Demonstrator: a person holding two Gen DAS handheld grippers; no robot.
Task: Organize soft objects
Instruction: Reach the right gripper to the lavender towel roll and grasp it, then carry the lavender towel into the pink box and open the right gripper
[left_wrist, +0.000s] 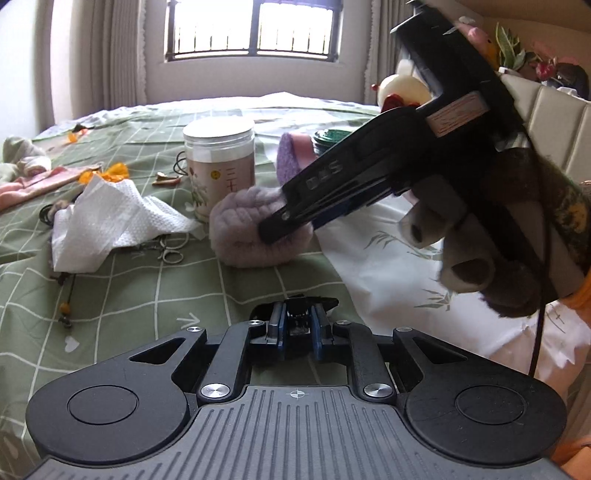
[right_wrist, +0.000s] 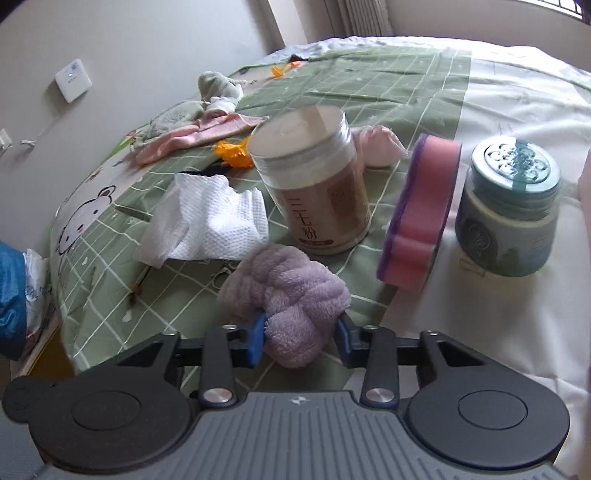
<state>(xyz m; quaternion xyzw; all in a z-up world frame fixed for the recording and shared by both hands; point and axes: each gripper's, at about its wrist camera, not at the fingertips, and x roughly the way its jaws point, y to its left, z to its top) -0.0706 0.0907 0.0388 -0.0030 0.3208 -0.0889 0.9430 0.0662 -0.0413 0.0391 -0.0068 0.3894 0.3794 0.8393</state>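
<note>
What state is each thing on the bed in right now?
Purple towel: bunched, pinched between the right tongs.
Left tongs: shut, nothing held.
Clear jar: upright, lid on.
Green jar: upright, lid on.
Sponge: standing on edge.
Paper towel: crumpled, lying loose.
Pink cloth: lying flat, unfolded.
</note>
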